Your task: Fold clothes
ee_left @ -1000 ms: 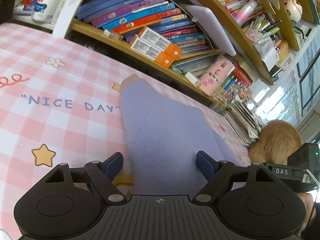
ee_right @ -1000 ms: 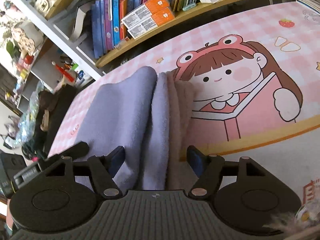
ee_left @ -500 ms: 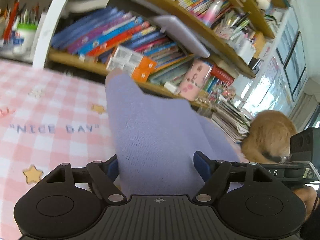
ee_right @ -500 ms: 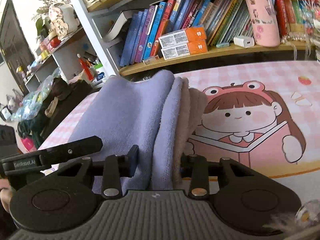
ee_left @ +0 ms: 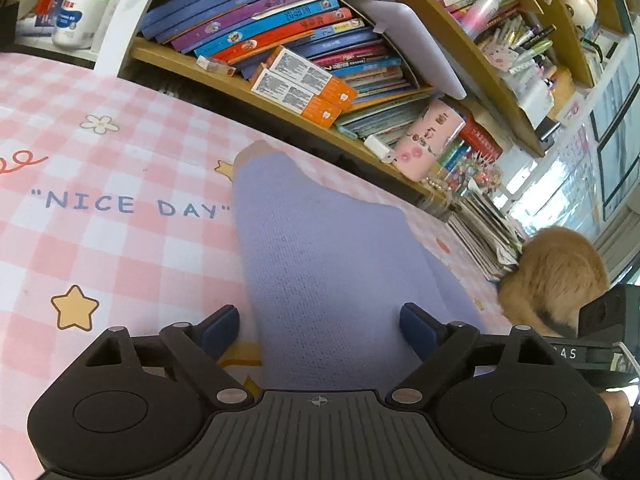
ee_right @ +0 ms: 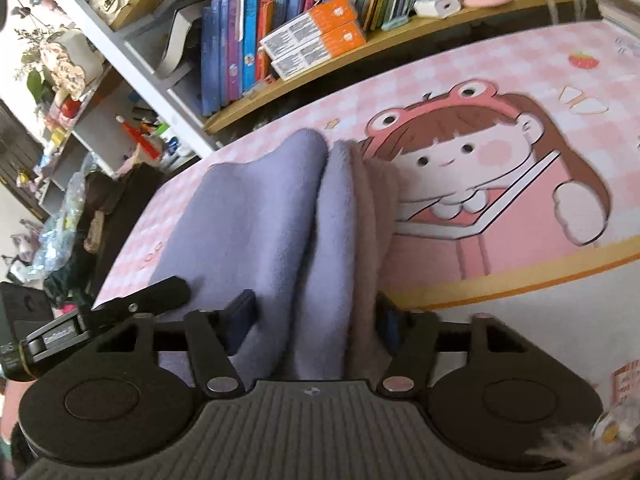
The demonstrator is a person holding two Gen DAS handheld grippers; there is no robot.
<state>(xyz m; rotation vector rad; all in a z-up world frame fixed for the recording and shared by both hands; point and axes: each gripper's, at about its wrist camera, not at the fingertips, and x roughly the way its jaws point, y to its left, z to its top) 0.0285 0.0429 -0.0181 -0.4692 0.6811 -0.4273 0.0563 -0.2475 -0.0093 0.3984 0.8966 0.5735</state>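
a lilac fleece garment (ee_left: 336, 264) is seen lying folded on the pink checked surface (ee_left: 120, 256), its layered edges bunched in several thicknesses in the right wrist view. the left tool (ee_left: 320, 330) is held wide open, its blue pads set either side of the cloth with a clear gap on each side, so nothing is gripped by it. the right tool (ee_right: 312, 316) is drawn in partway around the stacked folds (ee_right: 340, 240); the right-hand pad is hidden behind the cloth and the left-hand pad seems to stand just clear, so a firm hold cannot be confirmed.

several slips can be expected from here. if only the upper layers are pinched, the lower beige-lined layer (ee_right: 372, 216) could be left behind and the fold spoiled. the thick fleece could be squeezed out sideways when the pads are brought together. since the left side is unheld, the garment may be dragged askew or stretched unevenly on the surface. a furry orange shape (ee_left: 556, 276), apparently an animal, sits near the far end and could be disturbed.
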